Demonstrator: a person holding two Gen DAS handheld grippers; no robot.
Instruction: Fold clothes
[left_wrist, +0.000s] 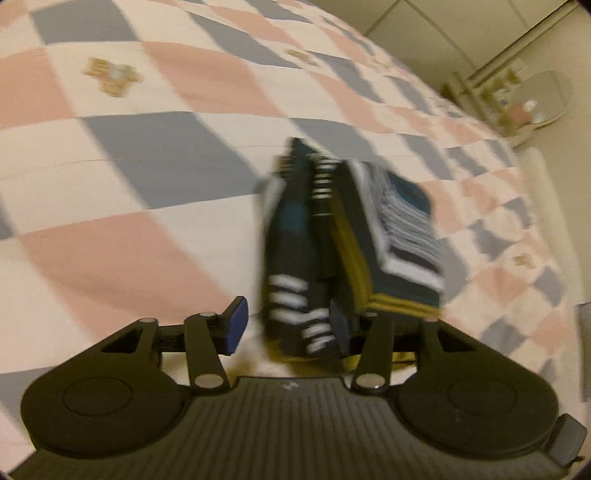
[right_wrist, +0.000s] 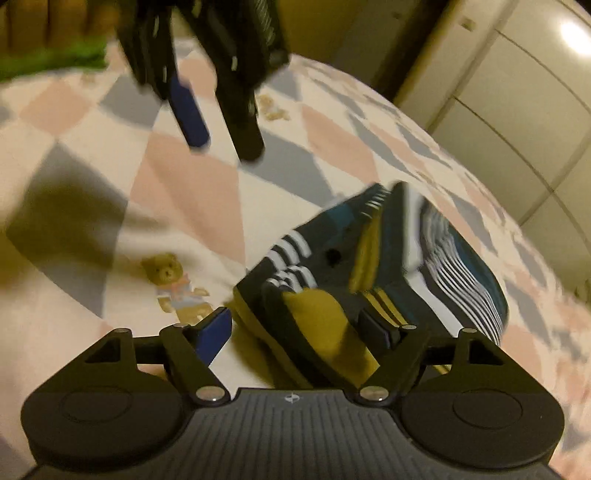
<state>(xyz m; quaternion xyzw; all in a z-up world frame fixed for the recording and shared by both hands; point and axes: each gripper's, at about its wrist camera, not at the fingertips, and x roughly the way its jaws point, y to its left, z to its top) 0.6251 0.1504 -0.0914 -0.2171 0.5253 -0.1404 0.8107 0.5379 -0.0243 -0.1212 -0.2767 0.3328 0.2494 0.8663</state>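
A folded garment (left_wrist: 332, 240), dark with white, teal and mustard stripes, is seen lying bunched just ahead of both jaws.

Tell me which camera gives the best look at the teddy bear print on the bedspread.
The right wrist view: one teddy bear print lies close and fairly sharp on the bedspread, beside the folded striped garment. The left wrist view shows only a small, blurred brownish motif, likely another bear print.

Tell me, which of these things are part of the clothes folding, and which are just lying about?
Part of the job:
- folded striped socks
- left gripper
- right gripper

Just lying about:
- checked bedspread
- green cloth
- small shelf
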